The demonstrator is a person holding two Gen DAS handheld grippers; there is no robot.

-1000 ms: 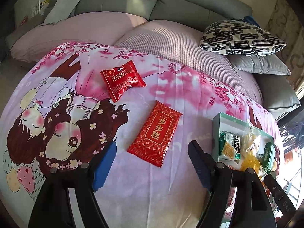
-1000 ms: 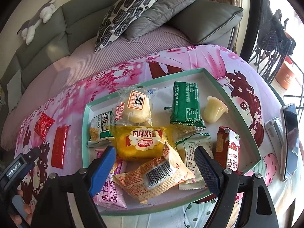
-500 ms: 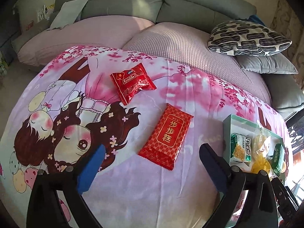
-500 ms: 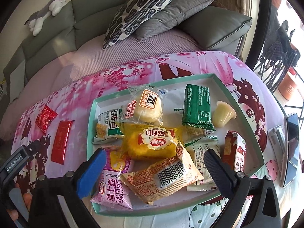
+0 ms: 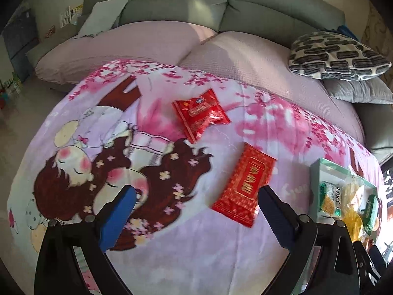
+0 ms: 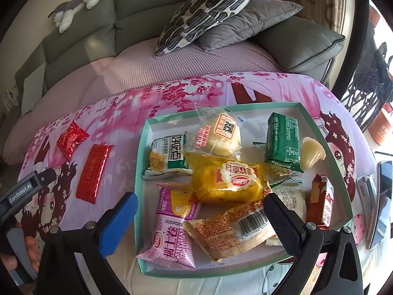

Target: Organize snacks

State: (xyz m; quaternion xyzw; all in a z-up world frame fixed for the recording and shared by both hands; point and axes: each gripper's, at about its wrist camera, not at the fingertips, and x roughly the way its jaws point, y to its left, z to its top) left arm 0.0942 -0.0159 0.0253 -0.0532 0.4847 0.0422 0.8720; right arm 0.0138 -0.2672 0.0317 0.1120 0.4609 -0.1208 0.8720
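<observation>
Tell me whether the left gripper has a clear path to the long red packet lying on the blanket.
Probably yes. The left gripper is open and empty, and the long red packet lies flat on the blanket just ahead of its right finger, outside the tray, with nothing on top.

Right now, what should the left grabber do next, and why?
Probably ease the left gripper forward and right over the long red packet. It is open and empty, and that packet lies nearest, outside the green tray.
</observation>
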